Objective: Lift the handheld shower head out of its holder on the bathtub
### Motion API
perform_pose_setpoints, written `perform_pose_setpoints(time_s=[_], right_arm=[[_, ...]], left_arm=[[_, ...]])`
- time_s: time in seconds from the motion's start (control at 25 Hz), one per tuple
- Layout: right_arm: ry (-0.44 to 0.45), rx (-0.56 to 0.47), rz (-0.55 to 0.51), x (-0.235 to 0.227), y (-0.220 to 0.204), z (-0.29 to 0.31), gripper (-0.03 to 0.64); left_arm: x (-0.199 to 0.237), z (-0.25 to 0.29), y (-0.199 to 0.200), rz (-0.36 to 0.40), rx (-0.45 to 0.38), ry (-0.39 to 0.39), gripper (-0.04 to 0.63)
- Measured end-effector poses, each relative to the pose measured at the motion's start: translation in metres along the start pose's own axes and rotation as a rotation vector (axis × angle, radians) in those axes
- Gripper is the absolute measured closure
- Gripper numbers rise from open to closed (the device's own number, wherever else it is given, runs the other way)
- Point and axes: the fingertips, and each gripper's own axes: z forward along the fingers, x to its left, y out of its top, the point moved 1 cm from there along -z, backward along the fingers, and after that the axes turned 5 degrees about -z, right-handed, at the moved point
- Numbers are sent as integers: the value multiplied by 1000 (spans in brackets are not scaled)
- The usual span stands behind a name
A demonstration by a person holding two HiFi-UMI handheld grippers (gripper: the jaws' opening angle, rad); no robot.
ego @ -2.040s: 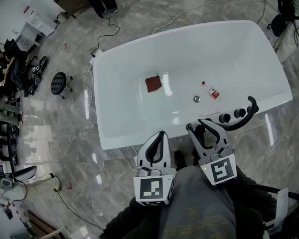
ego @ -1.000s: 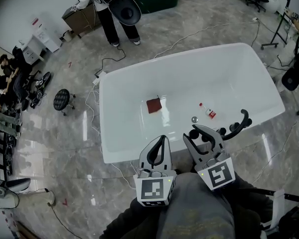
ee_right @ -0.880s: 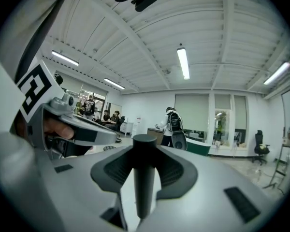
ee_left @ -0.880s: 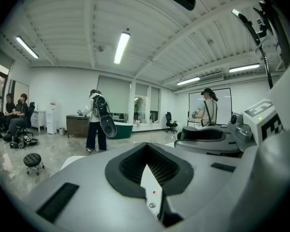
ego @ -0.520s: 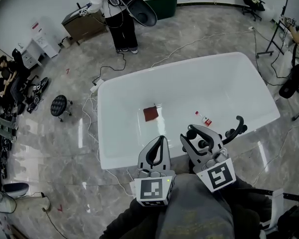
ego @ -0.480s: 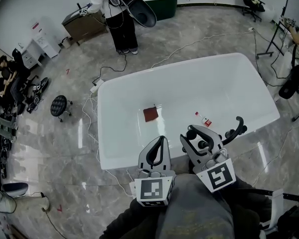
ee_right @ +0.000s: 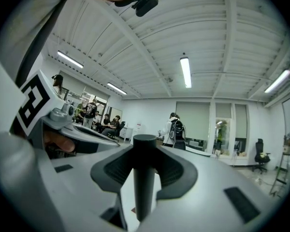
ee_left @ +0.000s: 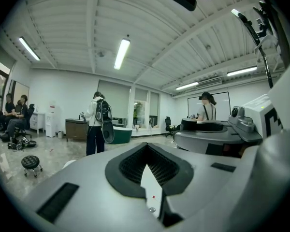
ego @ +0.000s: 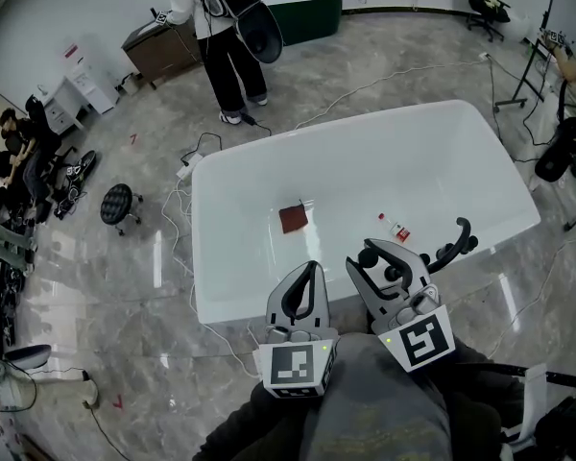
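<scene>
The shower head (ee_right: 144,158) stood upright at the near edge of the bathtub (ego: 365,128), squeezed tight by the right hand-held gripper (ego: 384,269). The left hand-held gripper (ego: 302,294) was pinched closed on nothing. This looked like the lifting step. Next it needed a slow, straight pull up.

The right tongs (ee_right: 145,154) clamp an upright black shower head handle (ee_right: 144,182).

Black handheld shower head (ee_right: 144,178), seen as a plain dark cylinder, standing upright and clamped between the jaws of the right gripper (ego: 384,262). Held over the near rim of the white bathtub (ego: 200,238), toward its right end.
</scene>
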Motion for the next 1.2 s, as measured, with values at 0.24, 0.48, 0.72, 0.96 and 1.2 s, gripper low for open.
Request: perform_pose_setpoints(time_s=[0.24,0.48,0.72,0.96,1.2], right_arm=[[-28,-10,-12,10,12,-17,474],[-49,-37,2,13,25,-29,474],[-33,-59,-15,18,32,-50,474],[-9,-90,-4,20,34,-80,474],[20,-100,-21,26,36,-111,474]], left_arm=[[-11,-21,2,15,12,-26,594],[-14,-35,-4,17,23,-18,594],[-32,-40,-10,44,14,-31,594],[-59,-51,-14,42,28,-10,594],[-85,-66,-23,49,28,-14,594]])
